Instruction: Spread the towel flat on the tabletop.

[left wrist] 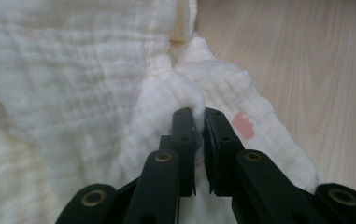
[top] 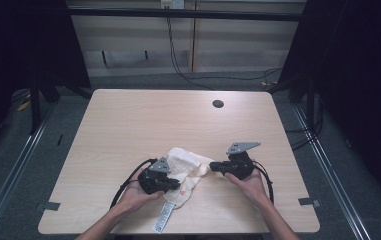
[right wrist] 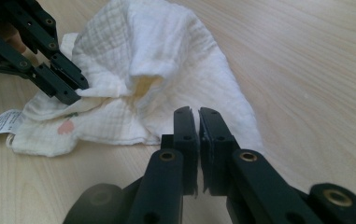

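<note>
Pinching a fold of the cream muslin cloth (left wrist: 96, 70) just ahead of its tips, the left gripper (left wrist: 199, 116) is best lifted gently while the right gripper (right wrist: 198, 114), jaws closed and empty, is kept beside the cloth's edge.

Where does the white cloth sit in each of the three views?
High view: white cloth, lower centre, between both grippers.
Left gripper view: left and centre, a fold pinched in the jaws.
Right gripper view: upper left to centre.
Shared landmark: pink mark.
</note>
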Motion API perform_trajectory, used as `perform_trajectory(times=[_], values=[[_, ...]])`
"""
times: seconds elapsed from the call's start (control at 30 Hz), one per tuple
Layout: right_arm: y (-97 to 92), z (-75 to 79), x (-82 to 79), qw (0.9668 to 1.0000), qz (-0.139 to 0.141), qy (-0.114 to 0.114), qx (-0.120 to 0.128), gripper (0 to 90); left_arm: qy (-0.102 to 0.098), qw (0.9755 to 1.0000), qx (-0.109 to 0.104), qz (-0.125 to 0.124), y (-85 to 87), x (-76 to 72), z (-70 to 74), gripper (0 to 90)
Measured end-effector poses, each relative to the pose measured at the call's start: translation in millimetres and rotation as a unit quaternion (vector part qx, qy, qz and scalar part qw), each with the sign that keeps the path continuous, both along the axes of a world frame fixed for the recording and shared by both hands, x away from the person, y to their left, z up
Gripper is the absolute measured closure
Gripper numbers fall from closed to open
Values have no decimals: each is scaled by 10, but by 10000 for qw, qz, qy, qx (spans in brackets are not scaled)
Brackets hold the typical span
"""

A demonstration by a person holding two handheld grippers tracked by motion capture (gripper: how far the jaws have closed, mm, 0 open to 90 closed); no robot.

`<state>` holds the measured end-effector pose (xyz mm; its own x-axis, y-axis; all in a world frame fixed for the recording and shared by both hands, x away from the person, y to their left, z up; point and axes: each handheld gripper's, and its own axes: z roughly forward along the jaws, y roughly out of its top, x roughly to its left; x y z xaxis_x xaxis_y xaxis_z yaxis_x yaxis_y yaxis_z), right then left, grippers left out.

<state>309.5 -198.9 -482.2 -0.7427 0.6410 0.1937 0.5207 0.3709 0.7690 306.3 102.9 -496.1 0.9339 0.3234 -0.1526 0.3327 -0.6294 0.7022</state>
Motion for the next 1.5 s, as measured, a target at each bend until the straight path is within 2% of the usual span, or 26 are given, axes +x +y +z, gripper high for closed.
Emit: perform_trajectory(times=[0.1, 0.13, 0.23, 0.27, 0.37, 0.43, 0.47, 0.5, 0.53, 0.57, 0.6, 0.77, 0.8, 0.83, 0.87, 0.9, 1.07, 1.2, 1.3, 1.37, 1.4, 1.5], values=[[-10, 15, -5, 10000, -24, -10, 5, 863, 76, 9999, -112, 5, 41, 17, 26, 846], [-25, 27, -6, 10000, -31, -38, 39, 864, 155, 9992, -353, 48, 86, 23, 69, 846], [-48, 44, -8, 10000, -53, -29, 71, 865, 153, 9988, -460, 86, 127, 26, 119, 847], [-79, 63, -7, 9999, -122, -43, 100, 866, 181, 9977, -633, 180, 174, 23, 163, 847], [-111, 84, -6, 9998, -142, -79, 115, 868, 178, 9973, -684, 203, 235, 36, 209, 848], [-139, 114, -14, 9996, -188, -98, 189, 869, 109, 9973, -693, 229, 290, 70, 253, 848], [-163, 154, -15, 9994, -208, -138, 228, 870, 119, 9963, -770, 365, 361, 122, 280, 848], [-163, 154, -15, 9994, -208, -138, 228, 870, 119, 9963, -770, 365, 361, 122, 280, 848], [-187, 200, -15, 9990, -238, -161, 350, 871, 96, 9961, -772, 419, 401, 149, 302, 849], [-187, 200, -15, 9990, -238, -161, 350, 871, 72, 9956, -807, 463, 432, 163, 324, 849], [-203, 247, -22, 9987, -253, -195, 406, 872, 94, 9939, -975, 500, 493, 179, 377, 851], [-219, 356, -40, 9977, -189, -237, 609, 873, 98, 9924, -1123, 495, 566, 169, 453, 852], [-227, 432, -54, 9974, -150, -295, 642, 873, 77, 9924, -1138, 469, 590, 168, 480, 851], [-227, 432, -54, 9974, -150, -295, 642, 873, 39, 9916, -1204, 469, 615, 165, 512, 851], [-249, 511, -67, 9969, -123, -345, 693, 873, -6, 9901, -1307, 513, 674, 169, 583, 851], [-249, 511, -67, 9969, -123, -345, 693, 873, -6, 9901, -1307, 513, 674, 169, 583, 851], [-326, 699, -60, 9965, -165, -446, 689, 874, -147, 9838, -1636, 713, 852, 220, 786, 854], [-400, 934, -15, 9949, -205, -551, 820, 874, -223, 9830, -1663, 752, 909, 260, 899, 855], [-418, 985, 18, 9945, -199, -517, 890, 874, -262, 9834, -1643, 723, 914, 266, 935, 855], [-425, 1002, 38, 9943, -191, -502, 925, 874, -266, 9827, -1683, 722, 925, 272, 956, 855], [-431, 1016, 53, 9941, -197, -503, 938, 874, -244, 9810, -1767, 757, 942, 289, 970, 855], [-446, 1053, 63, 9931, -223, -535, 1022, 874, -292, 9808, -1752, 811, 965, 313, 1004, 855]])
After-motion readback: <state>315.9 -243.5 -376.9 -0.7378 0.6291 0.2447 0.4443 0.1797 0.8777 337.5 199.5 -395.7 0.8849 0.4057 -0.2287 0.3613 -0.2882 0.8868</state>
